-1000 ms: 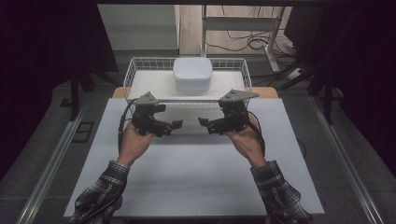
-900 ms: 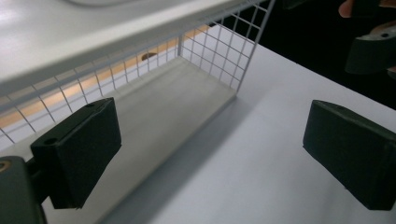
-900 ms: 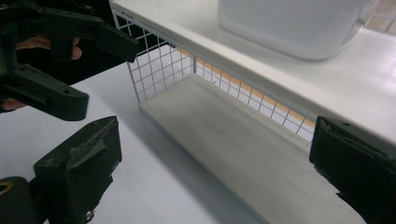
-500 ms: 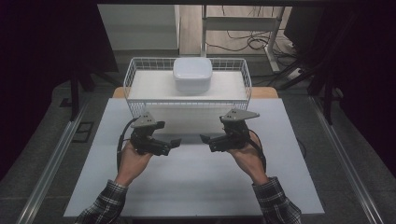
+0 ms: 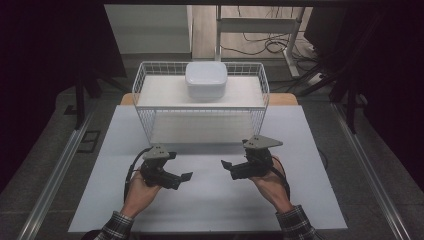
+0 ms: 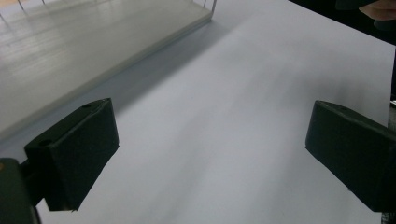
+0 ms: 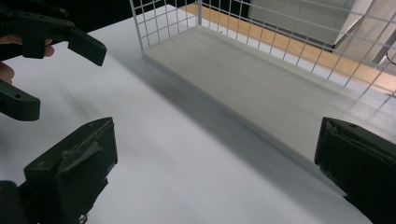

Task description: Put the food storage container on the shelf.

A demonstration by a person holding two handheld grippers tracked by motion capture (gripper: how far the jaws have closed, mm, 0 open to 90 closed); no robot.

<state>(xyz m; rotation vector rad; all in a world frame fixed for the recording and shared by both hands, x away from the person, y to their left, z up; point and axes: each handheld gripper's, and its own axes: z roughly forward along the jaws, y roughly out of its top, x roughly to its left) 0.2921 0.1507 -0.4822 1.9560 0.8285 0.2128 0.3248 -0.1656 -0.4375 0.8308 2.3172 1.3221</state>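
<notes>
From the high view, a matte white rectangular tabletop point(image 5: 210, 200) sits on a grey floor, with dark curtains at both sides and cables on the floor beyond. At its far edge stands a white wire-mesh basket point(image 5: 145, 95) with a flat pale shelf, and on that shelf rests a smooth white rounded-square lidded plastic box point(image 5: 206, 79), well apart from both hands. The left gripper point(image 5: 184, 177), black with a grey three-cornered plate, hovers over bare tabletop, jaws apart and holding nothing; the right gripper point(image 5: 227, 167) faces it, likewise spread and empty.

In the left gripper view, two blocky black jaws stand wide apart above the plain white surface, the basket's pale base board point(image 6: 70, 51) at upper left.

In the right gripper view, the jaws gape with nothing between; the basket's mesh wall point(image 7: 261, 32) rises ahead, and the left gripper point(image 7: 58, 70) shows at upper left.
</notes>
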